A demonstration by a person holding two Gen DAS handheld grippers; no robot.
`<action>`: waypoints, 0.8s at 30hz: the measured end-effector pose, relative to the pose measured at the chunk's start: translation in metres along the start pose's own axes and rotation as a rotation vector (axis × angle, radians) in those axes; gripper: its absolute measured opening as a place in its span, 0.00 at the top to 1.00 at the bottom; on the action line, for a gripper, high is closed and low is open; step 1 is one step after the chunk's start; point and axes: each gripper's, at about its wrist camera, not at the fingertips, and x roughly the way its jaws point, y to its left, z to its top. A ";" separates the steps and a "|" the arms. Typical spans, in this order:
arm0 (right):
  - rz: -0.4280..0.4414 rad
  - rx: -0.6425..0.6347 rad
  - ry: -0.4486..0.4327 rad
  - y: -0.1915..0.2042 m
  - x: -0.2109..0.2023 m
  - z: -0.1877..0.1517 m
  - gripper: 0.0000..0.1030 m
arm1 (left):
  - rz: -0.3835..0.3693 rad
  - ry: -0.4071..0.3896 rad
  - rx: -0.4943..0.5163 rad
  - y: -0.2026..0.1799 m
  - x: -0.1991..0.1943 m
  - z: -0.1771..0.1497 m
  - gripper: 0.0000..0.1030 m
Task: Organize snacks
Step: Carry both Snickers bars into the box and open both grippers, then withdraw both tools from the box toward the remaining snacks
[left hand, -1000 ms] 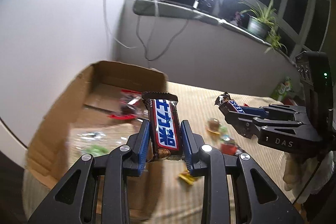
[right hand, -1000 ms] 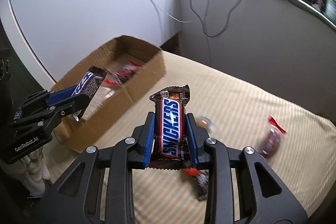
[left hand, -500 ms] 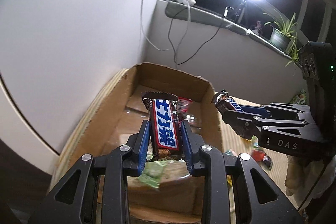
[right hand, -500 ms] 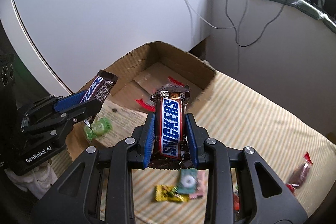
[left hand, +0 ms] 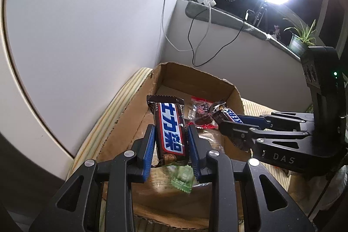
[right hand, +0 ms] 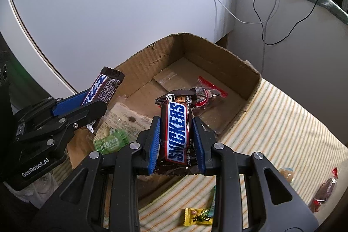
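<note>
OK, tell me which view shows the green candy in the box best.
The right wrist view: the green candy lies flat, its printed face clear, on the cardboard box floor. In the left wrist view the candy is partly hidden behind the left tool.

The yellow candy [right hand: 198, 216] wrapper's print is too small to read — the red-wrapped snack [right hand: 324, 190] blurs at the edge.
</note>
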 end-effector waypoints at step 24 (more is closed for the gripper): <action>-0.024 0.022 -0.089 -0.017 -0.039 -0.011 0.34 | -0.007 -0.038 -0.003 -0.009 -0.015 -0.001 0.59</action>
